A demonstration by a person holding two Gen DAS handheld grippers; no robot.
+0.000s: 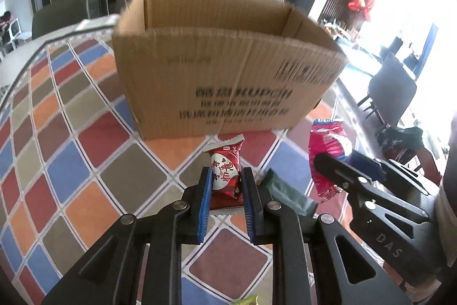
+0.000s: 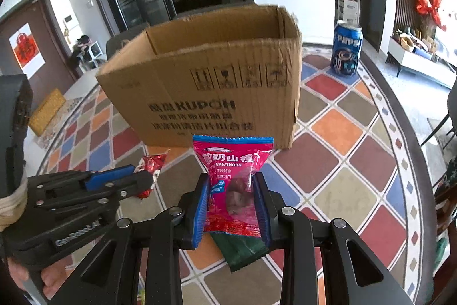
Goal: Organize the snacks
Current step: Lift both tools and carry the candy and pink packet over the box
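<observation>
While both wrist views face the open brown corrugated cardboard box (image 1: pixel 228 62) printed with black lettering, only the right wrist view takes in the blue Pepsi can (image 2: pixel 346 50) standing on the checked tablecloth (image 2: pixel 342 162) beside the box's right end. That view also shows the bright pink hawthorn snack packet with a blue top edge (image 2: pixel 232 185) from the front, its white characters and the word HAWTHORN legible; the left wrist view catches the same packet only edge-on at the right. The right gripper (image 2: pixel 232 207) has its blue-padded fingers pressed against the packet's two sides, holding it upright above the cloth, just short of the box. Below it a dark green foil wrapper (image 2: pixel 245 250) lies flat on the cloth.

The left gripper (image 1: pixel 227 202) pinches a small dark red candy wrapper with a white heart panel and red characters (image 1: pixel 225 176), upright, its crimped top edge pointing toward the box. A yellow-green scrap (image 1: pixel 247 299) shows at the bottom edge of the left wrist view.
</observation>
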